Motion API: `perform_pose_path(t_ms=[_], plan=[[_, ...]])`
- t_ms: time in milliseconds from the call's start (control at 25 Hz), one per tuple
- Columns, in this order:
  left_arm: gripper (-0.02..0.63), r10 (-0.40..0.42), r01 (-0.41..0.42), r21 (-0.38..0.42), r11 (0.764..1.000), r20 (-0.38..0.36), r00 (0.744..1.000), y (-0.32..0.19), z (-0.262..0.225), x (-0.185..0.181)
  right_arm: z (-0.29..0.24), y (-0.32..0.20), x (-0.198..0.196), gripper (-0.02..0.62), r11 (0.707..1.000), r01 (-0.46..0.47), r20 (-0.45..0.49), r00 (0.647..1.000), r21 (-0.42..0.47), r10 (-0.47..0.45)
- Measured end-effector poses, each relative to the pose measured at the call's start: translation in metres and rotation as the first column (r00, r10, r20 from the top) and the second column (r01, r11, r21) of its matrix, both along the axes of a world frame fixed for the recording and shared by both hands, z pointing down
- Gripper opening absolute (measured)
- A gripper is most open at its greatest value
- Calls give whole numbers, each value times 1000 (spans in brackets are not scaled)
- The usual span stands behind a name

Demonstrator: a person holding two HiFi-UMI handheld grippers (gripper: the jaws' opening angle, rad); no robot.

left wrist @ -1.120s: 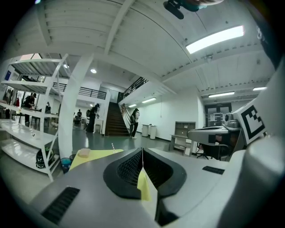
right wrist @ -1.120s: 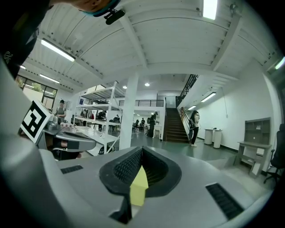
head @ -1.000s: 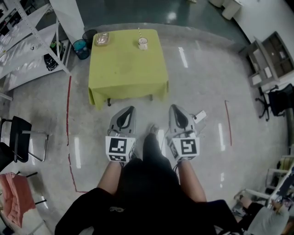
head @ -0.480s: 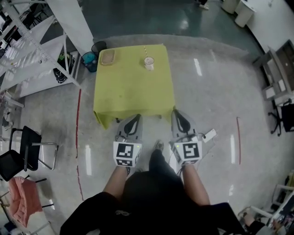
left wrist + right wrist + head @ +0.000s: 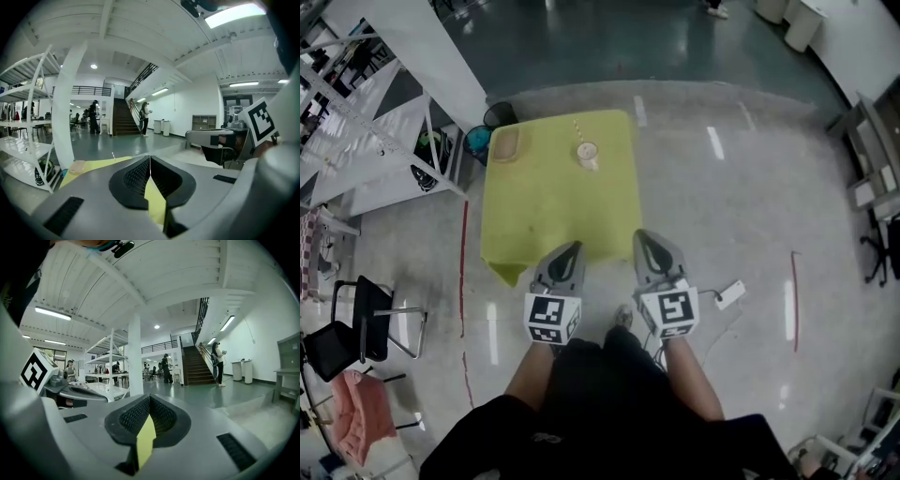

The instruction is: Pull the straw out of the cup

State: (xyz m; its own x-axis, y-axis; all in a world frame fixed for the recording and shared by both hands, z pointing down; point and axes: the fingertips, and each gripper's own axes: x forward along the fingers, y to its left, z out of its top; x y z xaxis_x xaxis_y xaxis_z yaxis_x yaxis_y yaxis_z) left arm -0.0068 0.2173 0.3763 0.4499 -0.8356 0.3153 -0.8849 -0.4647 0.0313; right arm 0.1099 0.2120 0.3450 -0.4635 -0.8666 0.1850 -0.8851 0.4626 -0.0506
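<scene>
I'm looking down on a pale polished floor [image 5: 722,216], with a white shelving rack [image 5: 366,122] along its left side. Ahead of me stands a square table [image 5: 553,206] under a yellow-green cloth, and a black chair [image 5: 356,328] sits off to the left, well apart from it. My left gripper [image 5: 572,246] reaches just over the table's near edge and my right gripper [image 5: 642,234] hangs beside the near right corner, neither touching anything. In the left gripper view the jaws are pressed together at the tips with nothing between them, only cloth showing through the slit lower down; the right gripper view shows the same clenched, empty pair. At the far left corner of the table lies a shallow tray [image 5: 505,143]. The cup [image 5: 587,155] stands near the middle of the far edge, well away from both grippers, and the straw [image 5: 577,129] sticks up out of it, leaning slightly
</scene>
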Motion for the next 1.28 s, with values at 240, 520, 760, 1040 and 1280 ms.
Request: perform_pose_path(t_ms=[240,520,760,1040,1280], plan=[[46,15,-15,-21,1000,9,1000,-25,4,20,5,-27,15,17,1000,11,40,999,0,-11],[46,5,-6,-47,999,-18,1000,-62,12,20,7,-49,8,17,998,54,17,998,8,-55],[46,29,-30,-38,999,-35,999,-109,14,32,15,-84,15,17,999,46,-7,999,-8,-46],[45,33,-37,-75,996,-59,998,-178,36,22,34,-149,9,17,998,23,-34,999,-57,-24],[46,15,-24,-112,993,-82,997,-244,48,-11,56,-205,-29,17,989,48,-52,997,-141,-56]])
